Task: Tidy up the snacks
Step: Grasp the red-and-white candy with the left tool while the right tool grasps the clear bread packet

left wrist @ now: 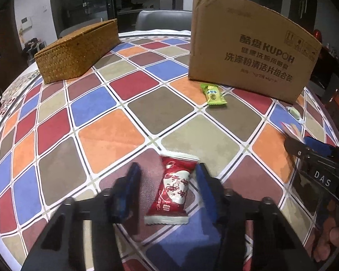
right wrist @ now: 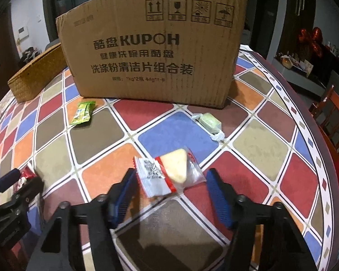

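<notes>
While I am straddling the red candy packet (left wrist: 169,189) at six o'clock, the left gripper (left wrist: 167,180) is standing part open, its right pad touching. It is looking light, crinkly, slippery; I am aiming mid-body.

Red-and-white snack packet (left wrist: 169,189), green packet (left wrist: 213,94), brown cardboard box (right wrist: 156,52), tablecloth (left wrist: 110,135) of multicoloured diamonds.

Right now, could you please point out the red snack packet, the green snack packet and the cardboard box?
red snack packet (left wrist: 173,189): left wrist view, centre of wrapper.
green snack packet (right wrist: 82,113): right wrist view, middle of wrapper.
cardboard box (right wrist: 147,52): right wrist view, printed front face.
</notes>
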{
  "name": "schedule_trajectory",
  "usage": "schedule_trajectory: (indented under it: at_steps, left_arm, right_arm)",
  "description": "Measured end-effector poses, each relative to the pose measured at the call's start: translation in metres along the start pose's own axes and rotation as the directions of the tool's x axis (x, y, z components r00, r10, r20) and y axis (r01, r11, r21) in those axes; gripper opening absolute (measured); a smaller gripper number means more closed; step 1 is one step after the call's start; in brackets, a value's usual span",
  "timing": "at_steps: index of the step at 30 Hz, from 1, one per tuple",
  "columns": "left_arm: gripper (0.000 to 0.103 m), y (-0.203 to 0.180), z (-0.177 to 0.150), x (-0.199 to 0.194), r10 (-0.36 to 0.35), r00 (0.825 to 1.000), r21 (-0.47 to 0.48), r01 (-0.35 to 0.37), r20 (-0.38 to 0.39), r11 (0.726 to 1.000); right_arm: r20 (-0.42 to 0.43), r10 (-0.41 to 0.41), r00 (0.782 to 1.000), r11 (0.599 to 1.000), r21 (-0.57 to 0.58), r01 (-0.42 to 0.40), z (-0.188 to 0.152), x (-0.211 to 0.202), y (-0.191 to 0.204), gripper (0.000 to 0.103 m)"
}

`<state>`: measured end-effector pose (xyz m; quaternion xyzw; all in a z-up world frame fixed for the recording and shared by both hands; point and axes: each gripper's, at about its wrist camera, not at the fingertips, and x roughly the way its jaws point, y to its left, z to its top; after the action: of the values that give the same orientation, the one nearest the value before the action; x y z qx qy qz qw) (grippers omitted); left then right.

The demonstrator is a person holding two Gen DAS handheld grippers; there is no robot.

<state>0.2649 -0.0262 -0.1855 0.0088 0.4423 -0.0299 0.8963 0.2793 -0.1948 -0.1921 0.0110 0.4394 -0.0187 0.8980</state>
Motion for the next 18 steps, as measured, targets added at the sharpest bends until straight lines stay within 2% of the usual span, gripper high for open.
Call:
schedule_trajectory:
  at_steps: [1, 2, 4, 6, 10, 18]
  left_arm:
    - [0.033, -0.0004, 0.0004, -0.0007, -0.006, 1.000, 0.002, 0.006, 0.000, 1.000]
    - [0.030, -0.0012, 0.0004, -0.0011, -0.012, 1.000, 0.005, 0.012, -0.001, 1.000]
    - [0.029, -0.0018, 0.0006, -0.0013, -0.018, 1.000, 0.007, 0.018, -0.002, 1.000]
    - [0.027, -0.0018, 0.0002, -0.0017, -0.021, 1.000, 0.009, 0.021, -0.001, 1.000]
    - [0.027, -0.0022, 0.0004, -0.0034, -0.032, 0.999, 0.007, 0.032, -0.004, 0.999]
    - [0.026, -0.0022, 0.0031, -0.0080, -0.037, 0.999, 0.008, 0.037, 0.010, 0.999]
  right_arm:
    - [0.003, 0.005, 1.000, 1.000, -0.006, -0.005, -0.0003, -0.0011, 0.0008, 0.042]
    - [0.003, 0.011, 1.000, 1.000, -0.011, -0.011, 0.0000, -0.0014, 0.0018, 0.038]
    - [0.003, 0.021, 1.000, 1.000, -0.013, -0.021, 0.0010, -0.0015, 0.0029, 0.024]
    - [0.001, 0.029, 1.000, 0.999, -0.012, -0.029, 0.0021, -0.0011, 0.0027, 0.014]
    - [0.004, 0.035, 0.999, 0.999, -0.012, -0.035, 0.0025, -0.0015, 0.0028, 0.007]
    - [0.038, 0.037, 0.999, 0.999, -0.029, -0.036, 0.0044, -0.0109, 0.0033, 0.002]
